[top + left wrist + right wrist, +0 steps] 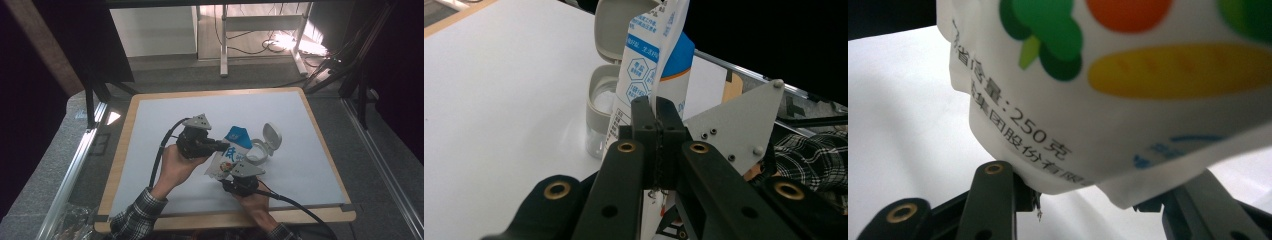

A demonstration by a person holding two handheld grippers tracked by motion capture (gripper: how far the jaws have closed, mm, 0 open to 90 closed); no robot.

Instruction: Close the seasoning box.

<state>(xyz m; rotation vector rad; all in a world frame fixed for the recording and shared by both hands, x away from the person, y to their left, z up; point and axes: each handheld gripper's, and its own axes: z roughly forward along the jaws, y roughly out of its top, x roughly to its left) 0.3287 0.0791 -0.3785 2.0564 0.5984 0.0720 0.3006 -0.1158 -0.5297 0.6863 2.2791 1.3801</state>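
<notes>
Item: white-and-blue printed pouch [231, 156], held above the white worktop [150, 130] near its middle, between two hand-held claws. Left claw [657, 117]: jaws pressed fully together on a thin edge of the pouch, which rises upright out of the jaws in the left gripper view. Right claw [239, 176]: at the pouch's near lower end; in the right gripper view the pouch's bottom corner sits between the two jaws, the left jaw touching it, the other jaw partly hidden behind the film, so a firm pinch cannot be confirmed. Adjacent: small clear jar [258, 152] with hinged grey lid [271, 136] flipped open, standing just behind the pouch, right of the left claw.
</notes>
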